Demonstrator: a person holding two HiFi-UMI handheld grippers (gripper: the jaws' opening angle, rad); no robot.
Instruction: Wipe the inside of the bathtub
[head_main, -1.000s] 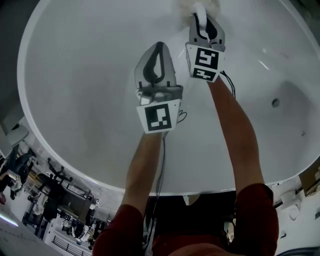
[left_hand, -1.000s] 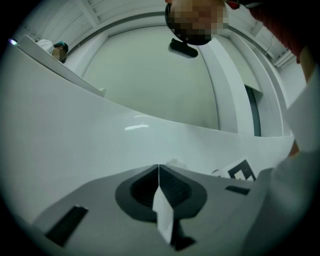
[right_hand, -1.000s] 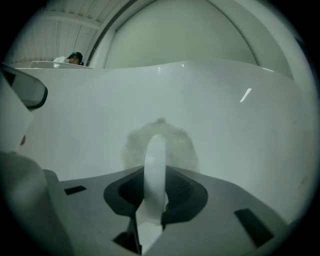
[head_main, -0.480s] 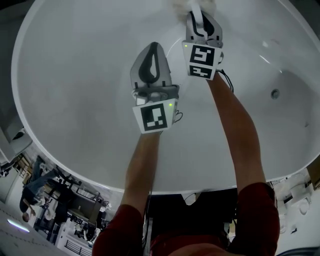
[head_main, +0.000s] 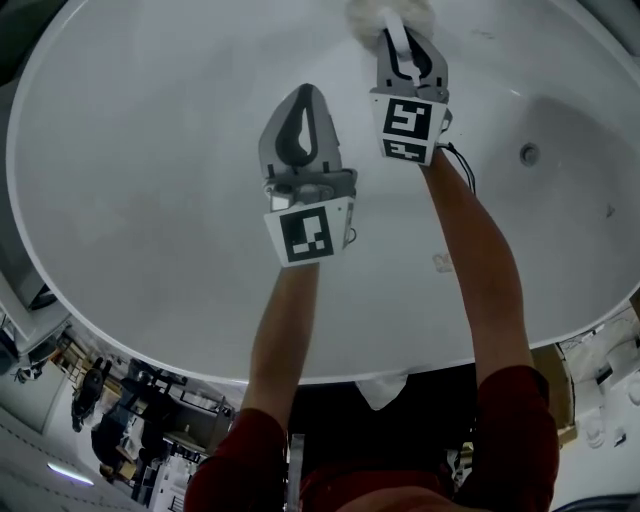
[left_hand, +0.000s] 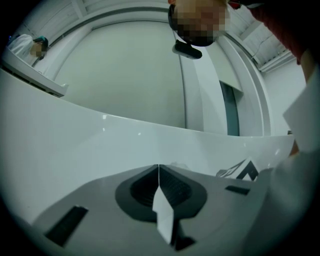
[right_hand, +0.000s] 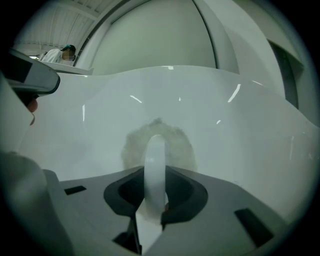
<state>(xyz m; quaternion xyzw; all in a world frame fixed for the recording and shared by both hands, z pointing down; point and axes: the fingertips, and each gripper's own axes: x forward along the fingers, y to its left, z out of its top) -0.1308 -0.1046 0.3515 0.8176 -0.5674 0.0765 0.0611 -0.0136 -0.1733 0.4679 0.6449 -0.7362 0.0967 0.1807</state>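
Moved: over the last second the drain has risen in the head view until it is nearly level with the right hand-held gripper. More of the fluffy pad now shows past that gripper's tips. We read this as our head shifting along with the stroke.
Right hand-held gripper: its jaws are closed on the pad's white loop handle, which stands upright between them.
Left hand-held gripper: its jaws are pressed together with nothing between them. It hangs over the middle of the bathtub and we cannot see it touching anything.
Pad: it lies flat against the far wall of the bathtub, toward the drain end. In the right gripper view its fuzzy disc spreads out behind the handle.
Risk, slipping grip: the handle is narrow and smooth. A hard sideways push could twist it in the jaws or pull it free.
Risk, lost contact: the wall curves, so a straight sweep may lift one edge of the pad and leave streaks unwiped.
Risk, scraping: if we lean in too steeply, the jaw tips could scrape the glossy wall where only the pad should touch.
Risk, collision: the two grippers sit near each other, so a wide return stroke could knock them together.
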